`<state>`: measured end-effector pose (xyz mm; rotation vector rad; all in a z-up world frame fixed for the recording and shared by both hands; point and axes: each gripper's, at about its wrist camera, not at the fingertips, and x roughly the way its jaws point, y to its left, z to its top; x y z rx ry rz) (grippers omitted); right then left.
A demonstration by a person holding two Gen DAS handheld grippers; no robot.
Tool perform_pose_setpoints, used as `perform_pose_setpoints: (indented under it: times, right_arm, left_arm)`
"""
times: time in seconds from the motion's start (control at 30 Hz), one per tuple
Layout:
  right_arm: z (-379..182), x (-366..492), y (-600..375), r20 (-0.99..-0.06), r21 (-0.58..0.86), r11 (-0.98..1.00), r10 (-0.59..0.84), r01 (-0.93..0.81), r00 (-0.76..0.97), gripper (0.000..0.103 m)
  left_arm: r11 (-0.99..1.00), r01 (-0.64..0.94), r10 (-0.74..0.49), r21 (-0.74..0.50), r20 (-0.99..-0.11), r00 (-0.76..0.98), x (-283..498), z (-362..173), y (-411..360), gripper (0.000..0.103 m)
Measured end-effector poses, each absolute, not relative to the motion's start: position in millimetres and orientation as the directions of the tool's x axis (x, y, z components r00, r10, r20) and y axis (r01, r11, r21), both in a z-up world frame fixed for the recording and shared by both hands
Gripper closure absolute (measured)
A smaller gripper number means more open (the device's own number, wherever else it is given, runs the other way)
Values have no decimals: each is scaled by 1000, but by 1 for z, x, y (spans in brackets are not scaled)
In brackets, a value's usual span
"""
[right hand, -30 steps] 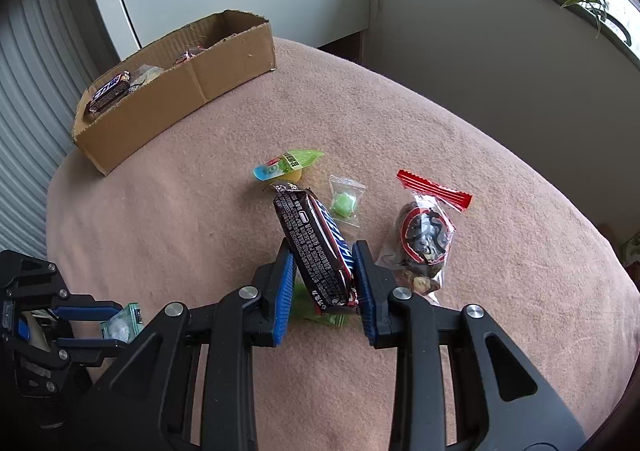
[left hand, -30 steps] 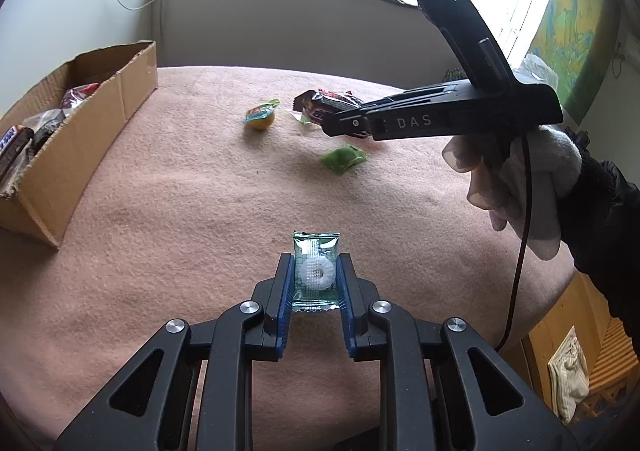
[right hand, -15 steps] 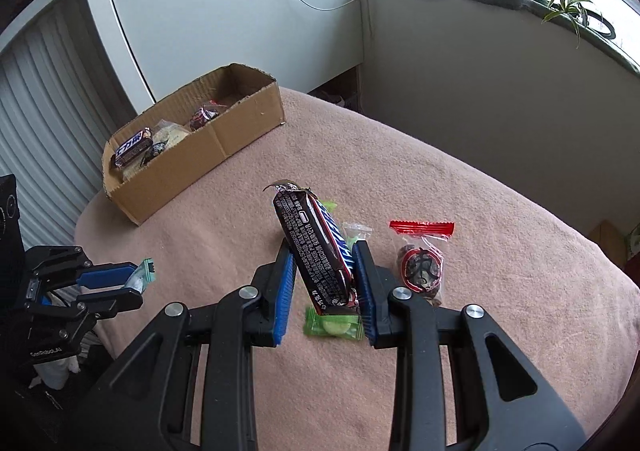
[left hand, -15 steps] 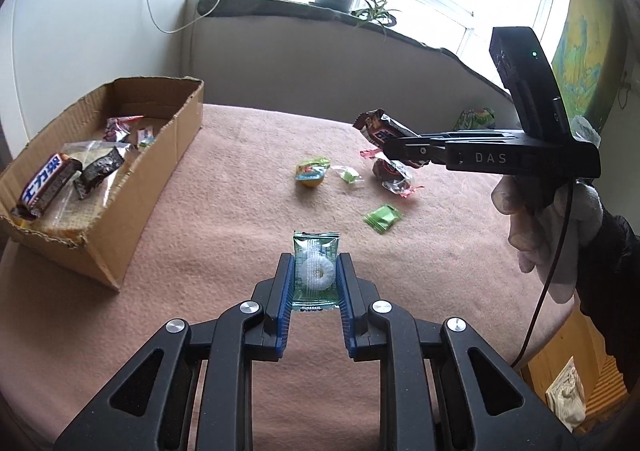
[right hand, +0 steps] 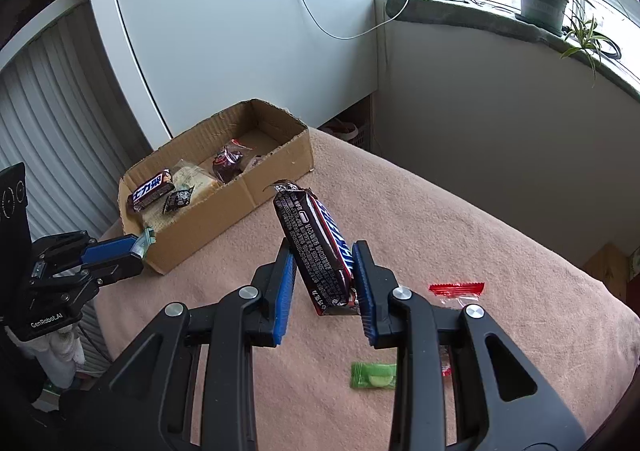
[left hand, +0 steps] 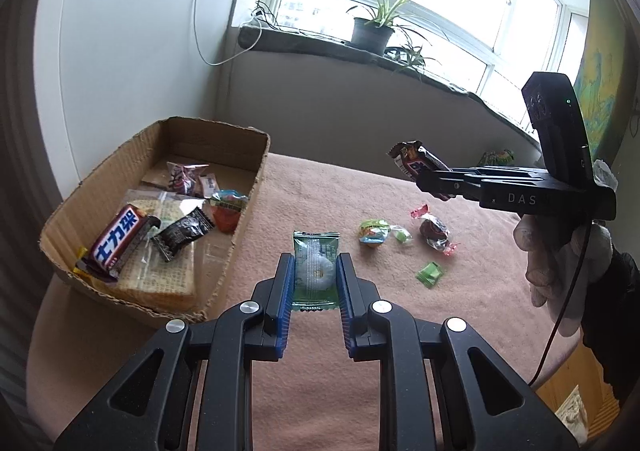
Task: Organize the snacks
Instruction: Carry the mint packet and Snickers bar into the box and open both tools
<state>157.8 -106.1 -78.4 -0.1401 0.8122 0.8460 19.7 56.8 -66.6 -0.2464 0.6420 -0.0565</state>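
Note:
My left gripper (left hand: pixel 314 271) is shut on a green-wrapped ring candy (left hand: pixel 316 271), held above the pink tablecloth beside the cardboard box (left hand: pixel 240 227). It also shows in the right wrist view (right hand: pixel 138 249) near the box's near corner. My right gripper (right hand: pixel 324 275) is shut on a dark Snickers bar (right hand: pixel 316 247), held in the air right of the box (right hand: pixel 224 219). In the left wrist view the right gripper (left hand: pixel 430 181) holds the bar (left hand: pixel 416 163) above the loose snacks. The box holds several snacks, among them a Snickers bar (left hand: pixel 120 239).
Loose snacks lie on the cloth: a yellow-green candy (left hand: pixel 374 232), a small clear one (left hand: pixel 401 235), a dark sweet with red ends (left hand: pixel 434 230) and a green candy (left hand: pixel 430 274) (right hand: pixel 374 375). The round table's edge (left hand: pixel 560 363) is at right. A window sill with plants (left hand: pixel 372 35) stands behind.
Both grippers have risen and swung toward the cardboard box, each still holding its snack. The box now fills more of both views.

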Motion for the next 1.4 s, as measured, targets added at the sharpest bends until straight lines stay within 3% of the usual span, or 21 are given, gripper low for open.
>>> perform_pose_setpoints:
  times: [0.6,1.4]
  right_arm:
    - [-59,190,20,-694,177,636,622,-751,363,73]
    - [-96,242,98,-760,175,640,571,-748,311,73]
  left_arm:
    - [969,-135,-3,-206,-559,829,58,-48,153,84]
    - [978,-172,60,-115,-638,768,125,-64,176,84]
